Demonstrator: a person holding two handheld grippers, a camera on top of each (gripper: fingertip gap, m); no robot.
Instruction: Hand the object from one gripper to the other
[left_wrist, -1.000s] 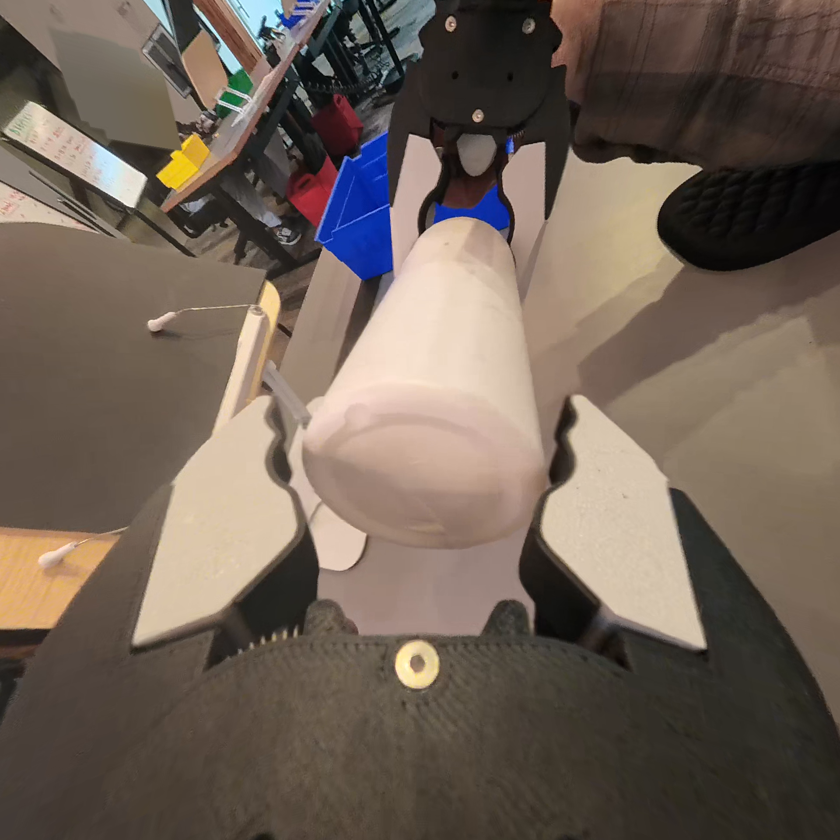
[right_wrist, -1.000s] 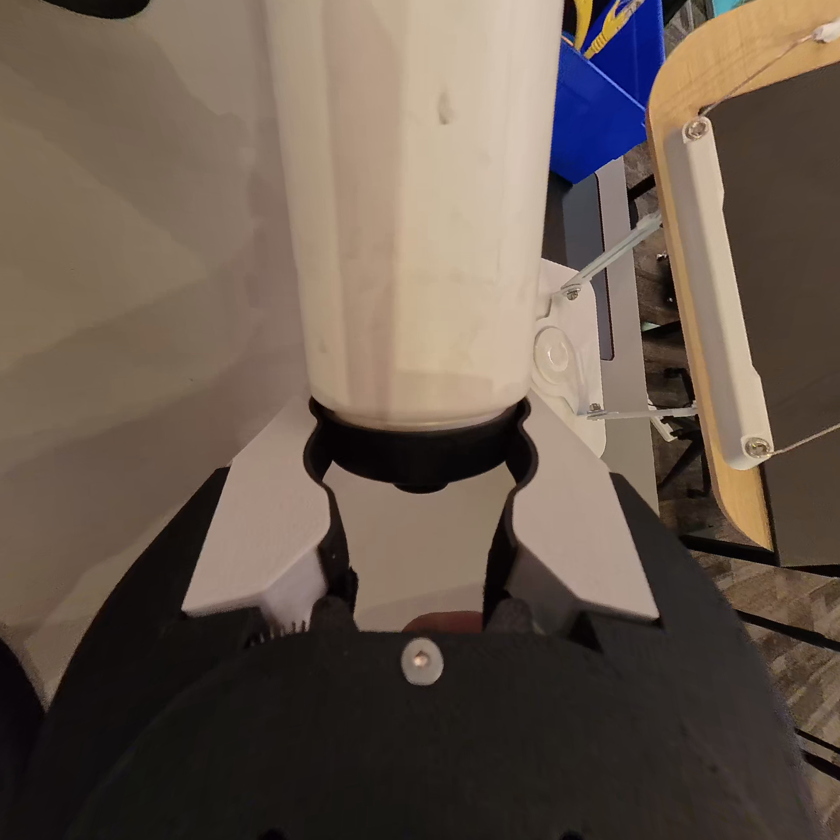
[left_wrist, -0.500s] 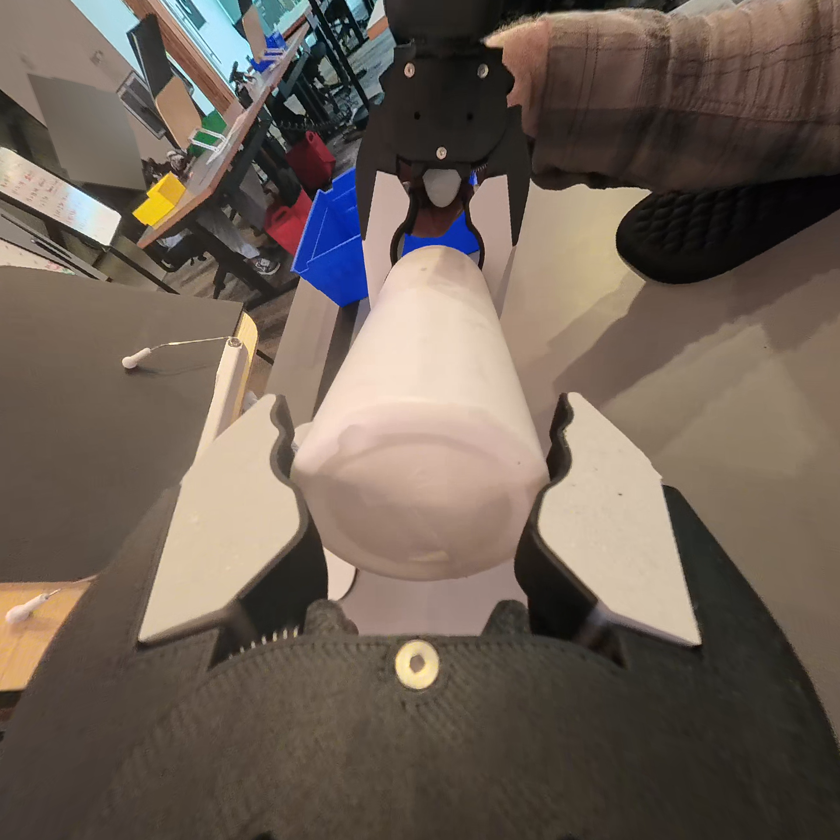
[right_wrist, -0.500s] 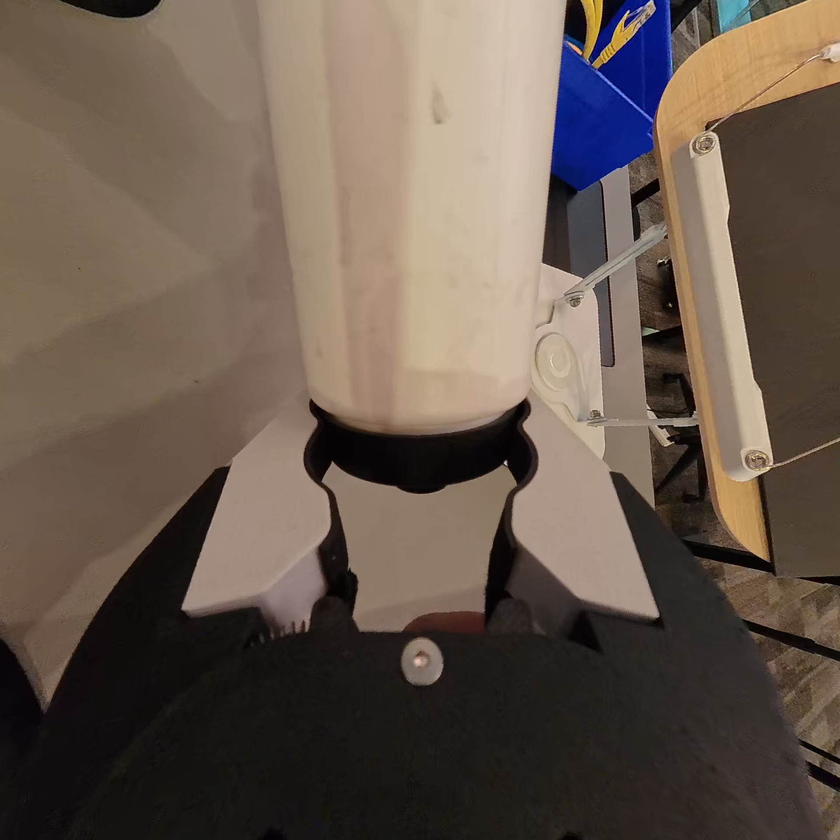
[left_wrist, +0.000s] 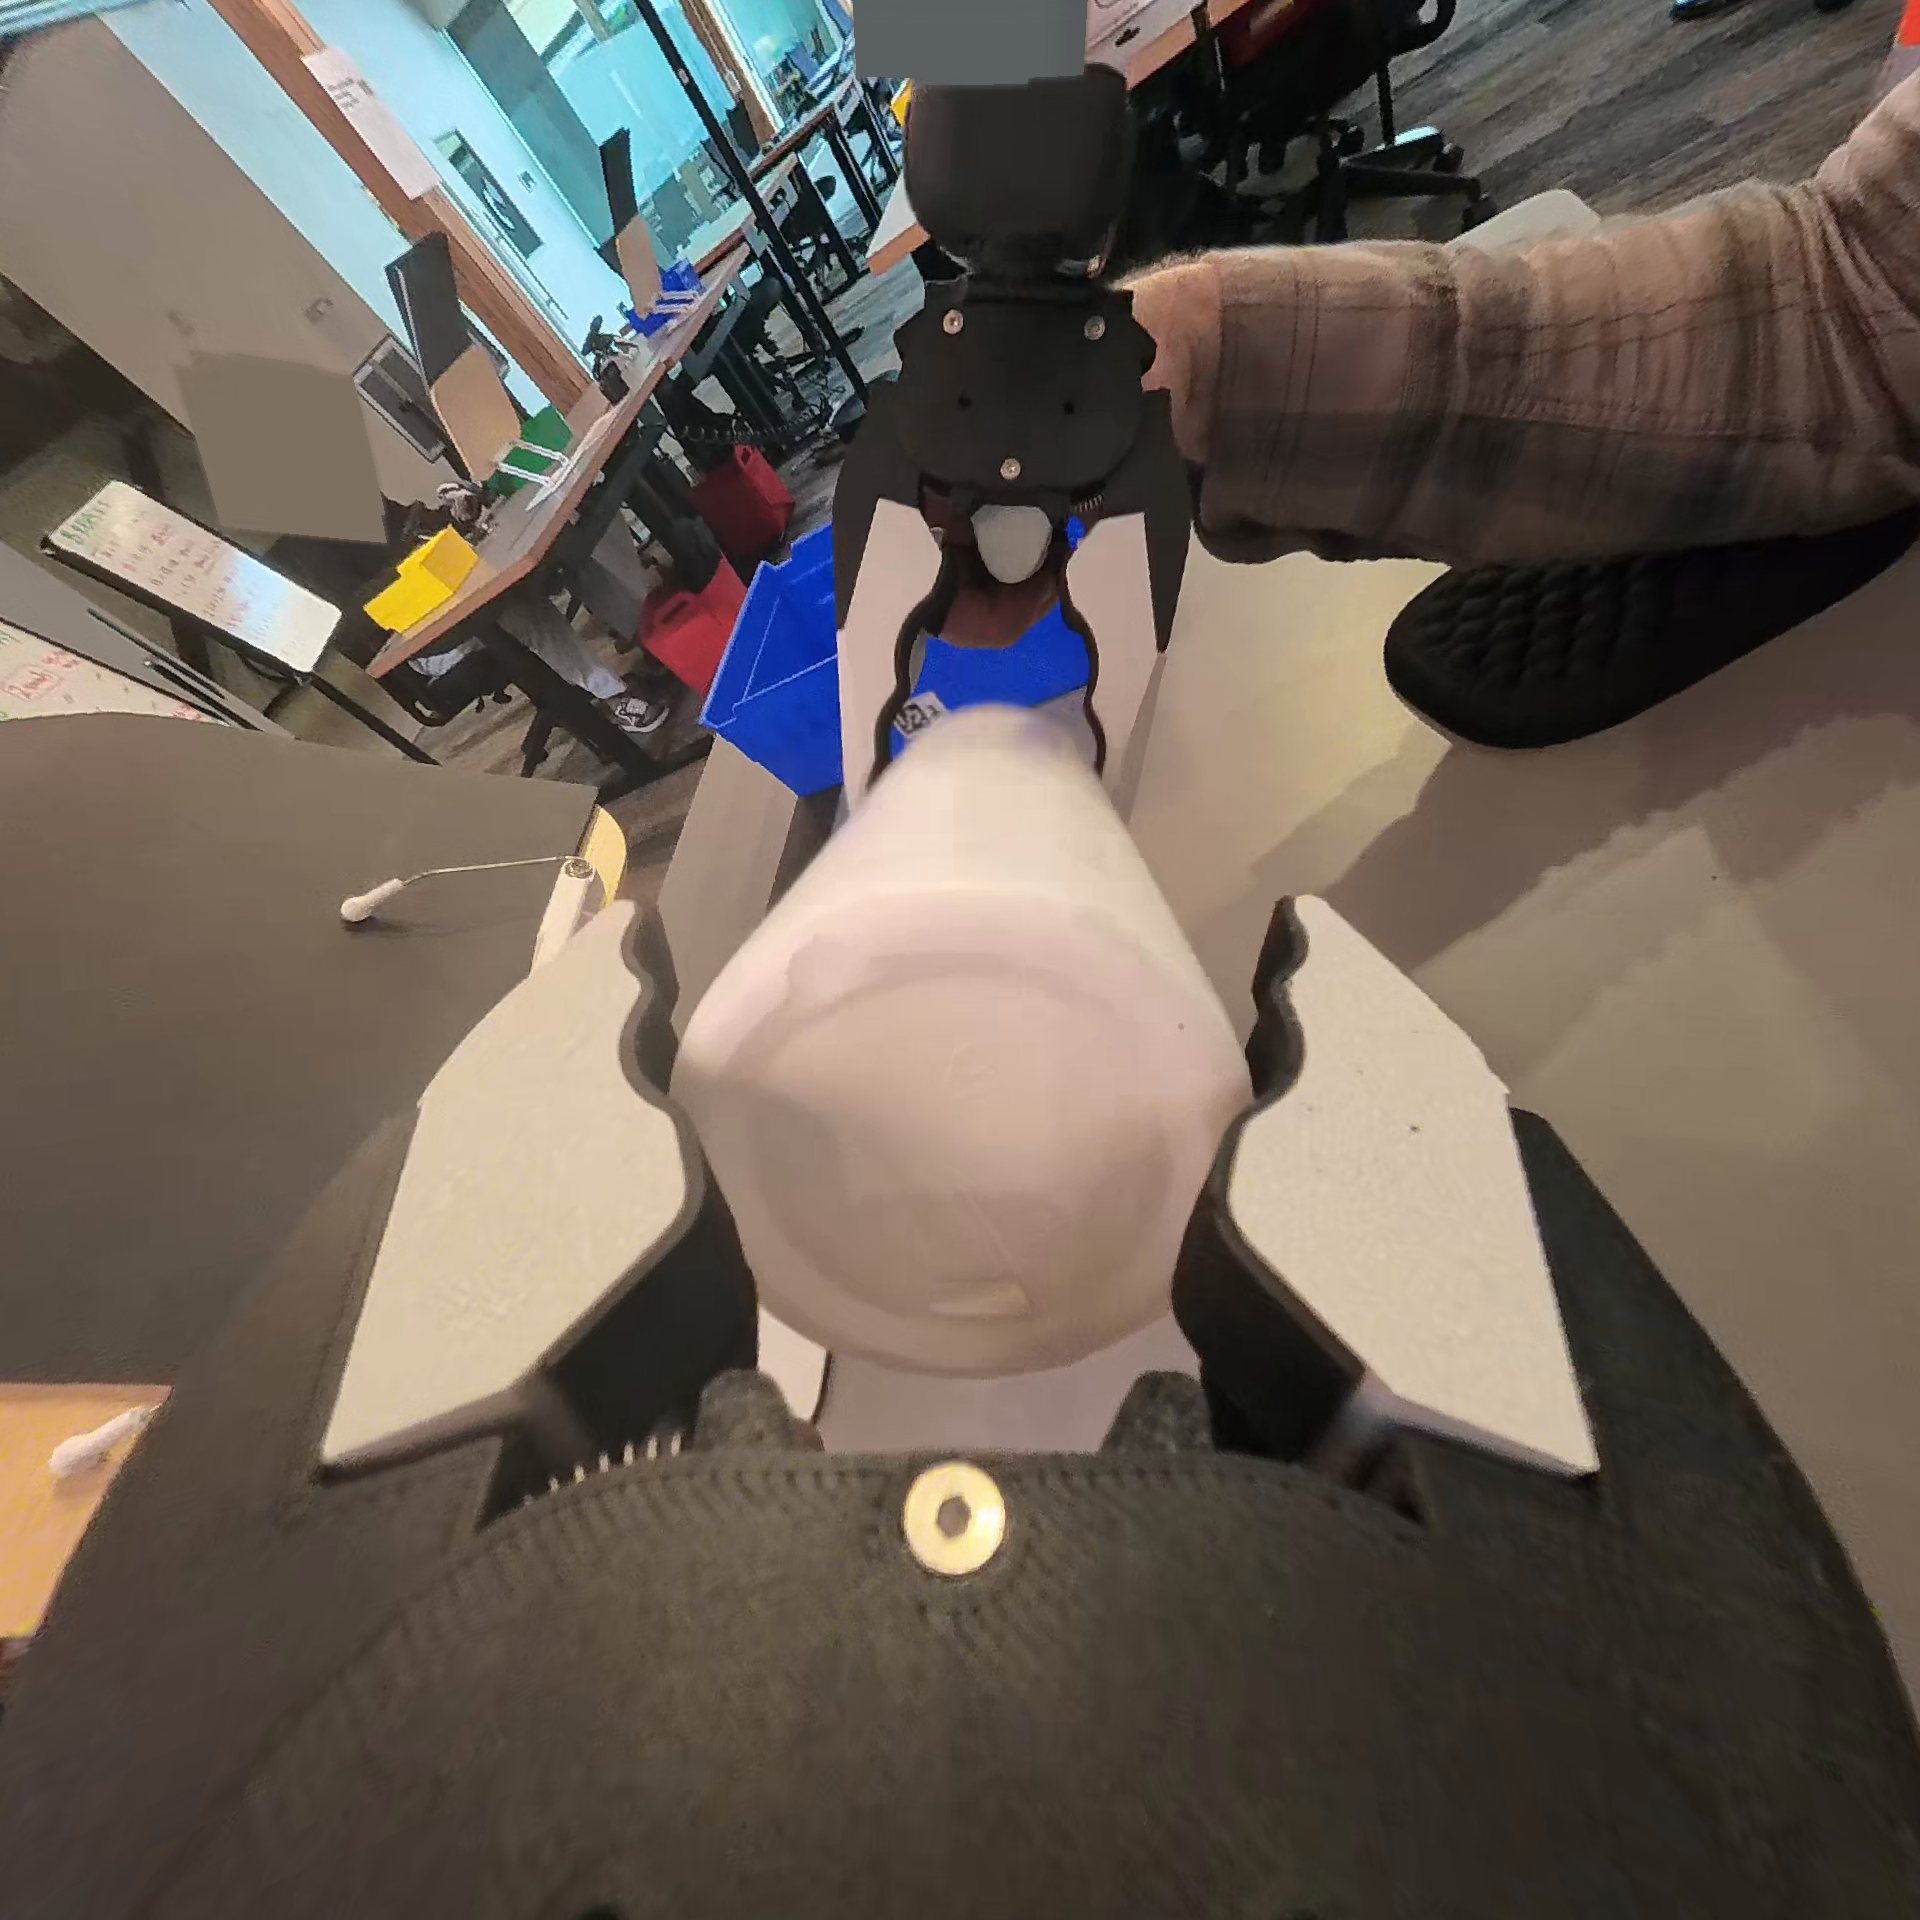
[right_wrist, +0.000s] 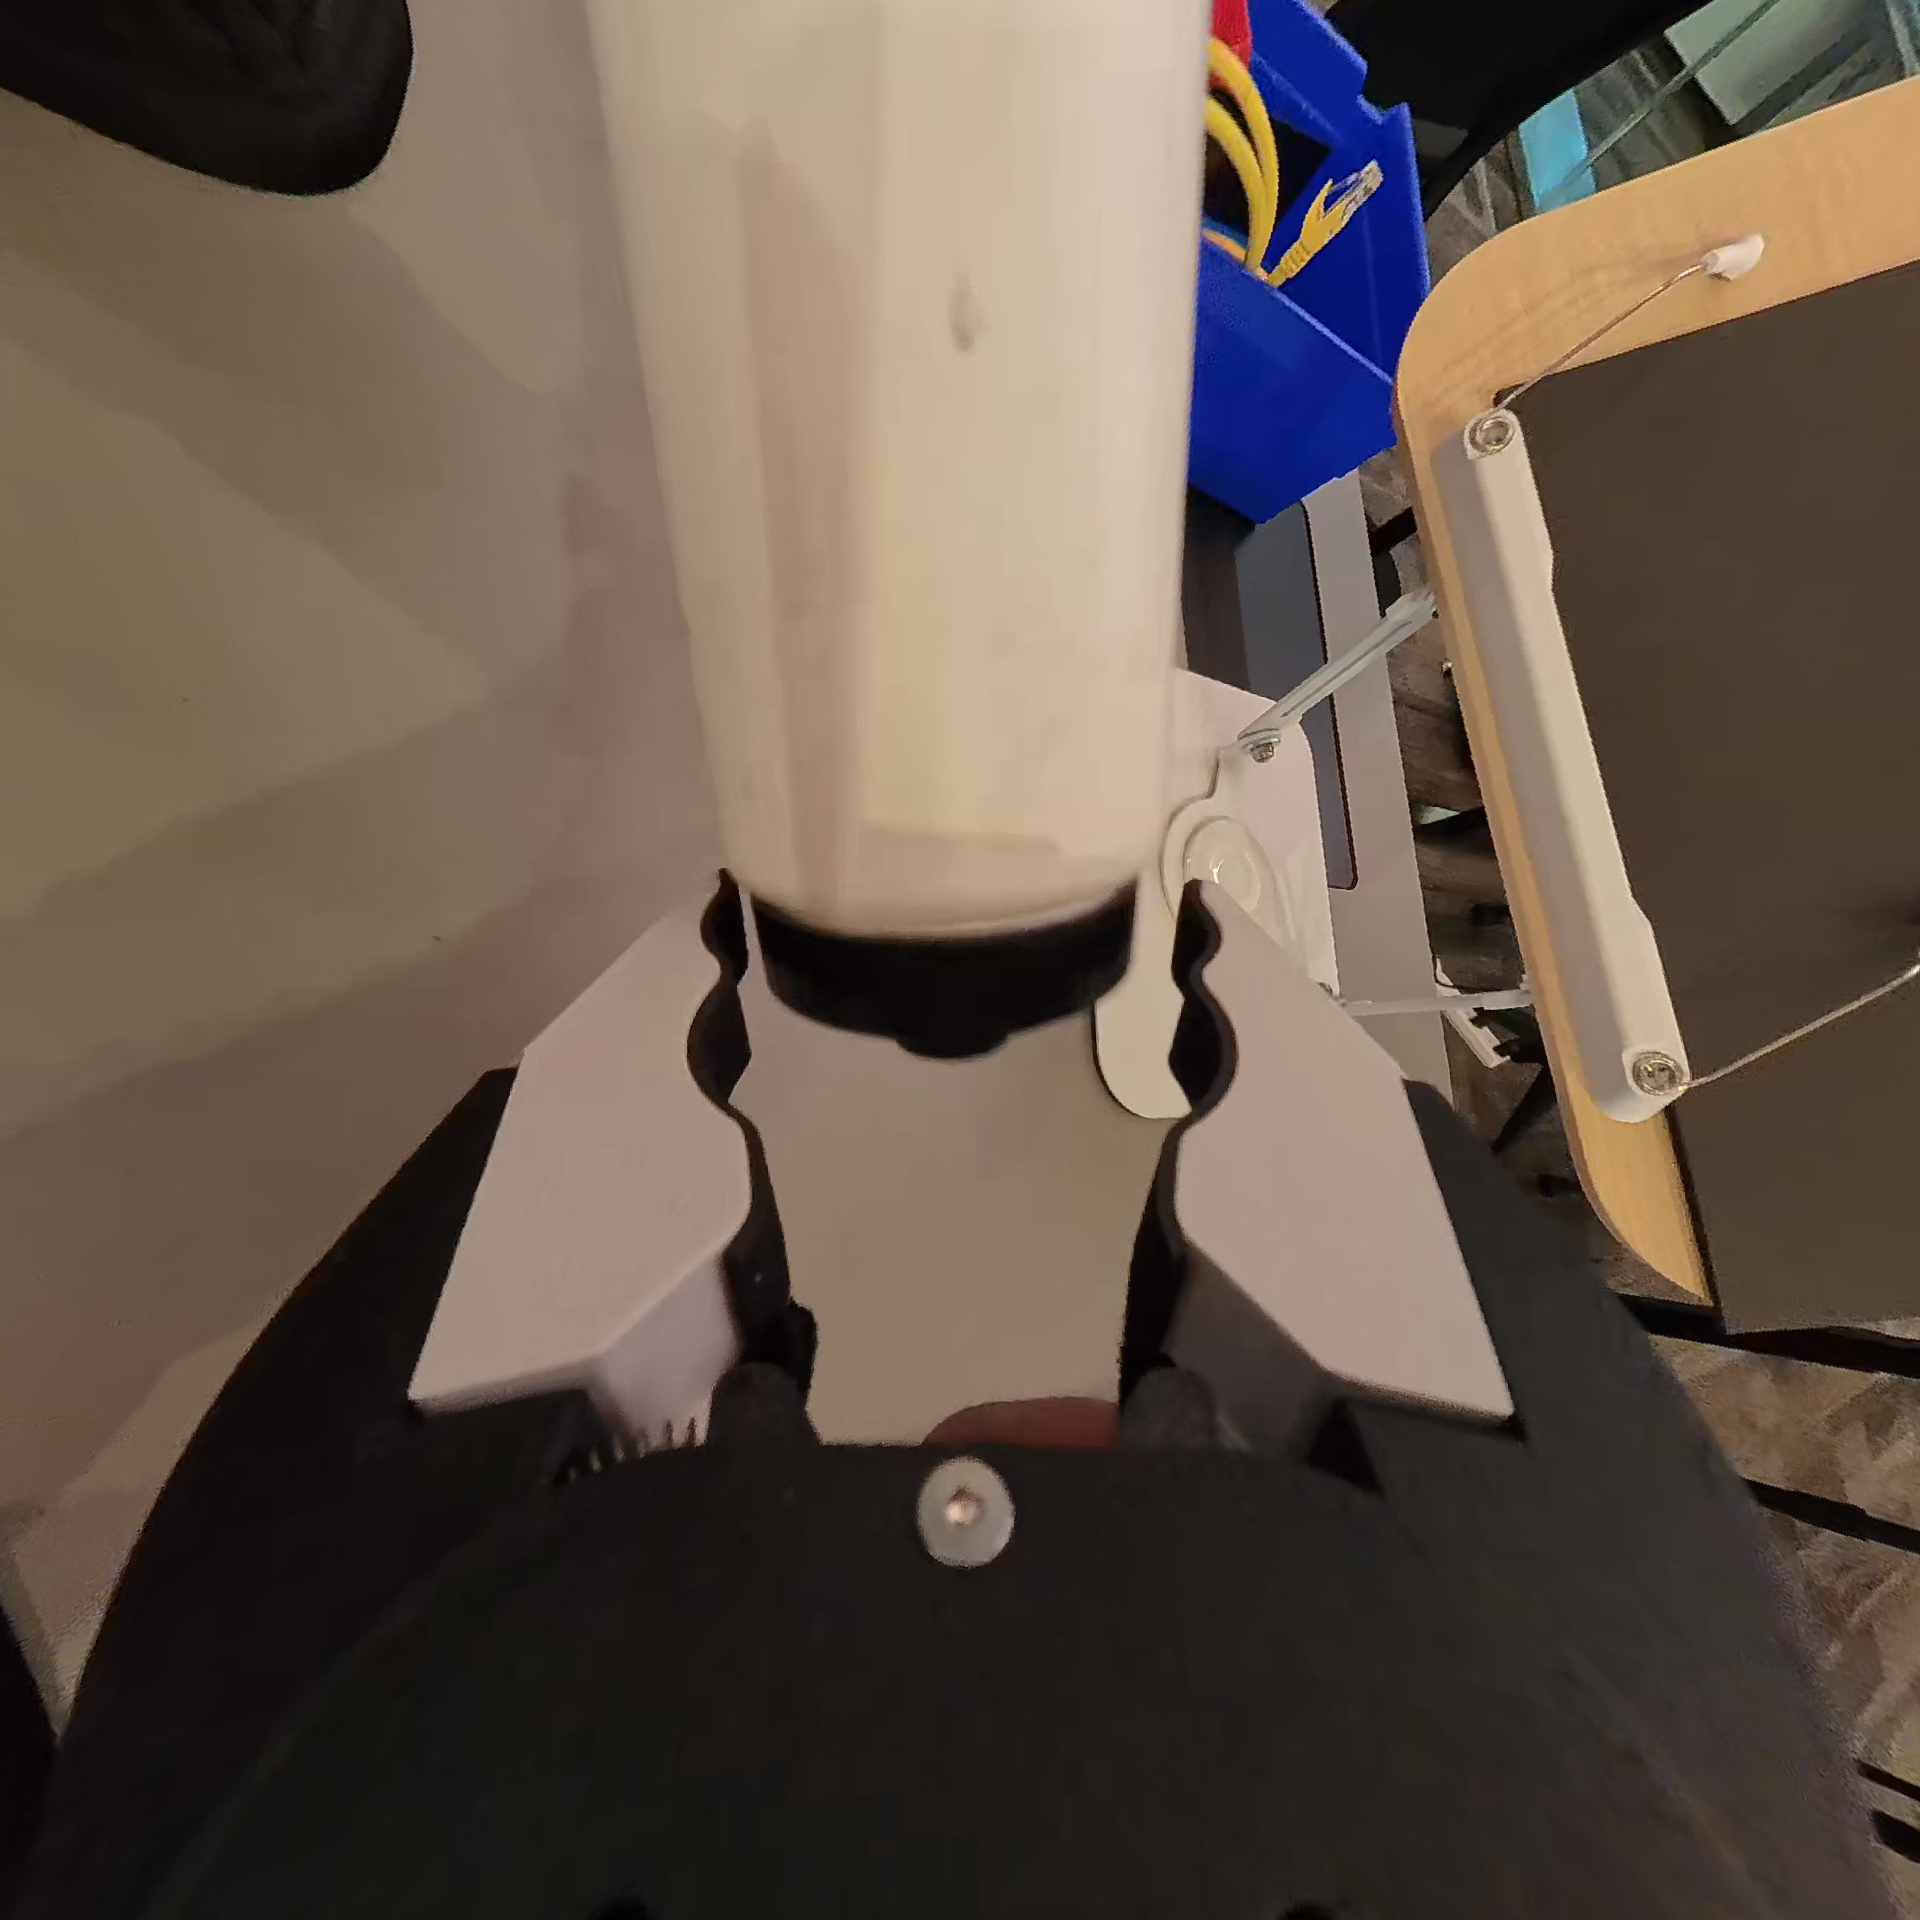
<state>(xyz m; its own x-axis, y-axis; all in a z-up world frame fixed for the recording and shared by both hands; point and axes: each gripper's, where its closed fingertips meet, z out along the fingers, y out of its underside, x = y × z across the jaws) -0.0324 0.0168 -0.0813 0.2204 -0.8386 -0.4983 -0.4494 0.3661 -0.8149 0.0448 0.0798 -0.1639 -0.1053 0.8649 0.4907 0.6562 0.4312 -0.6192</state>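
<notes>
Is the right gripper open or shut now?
Open. In its own view the right gripper has gaps between its fingers and the black cap.

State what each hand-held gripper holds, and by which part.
The left hand-held gripper clamps the white bottle at its base end. The right hand-held gripper is open; its fingers flank the black cap without gripping.

The scene is an open office with a grey table (left_wrist: 1558, 935) in front and a dark panel (left_wrist: 208, 987) on a wooden board (right_wrist: 1455, 312) at the side. Further back stand long desks (left_wrist: 582, 457), a blue bin (left_wrist: 779, 686), red containers (left_wrist: 686, 623), a yellow box (left_wrist: 426, 571) and a whiteboard (left_wrist: 197, 582). Large windows (left_wrist: 582, 94) give bright light, and the floor (left_wrist: 1610, 114) has dark carpet.
</notes>
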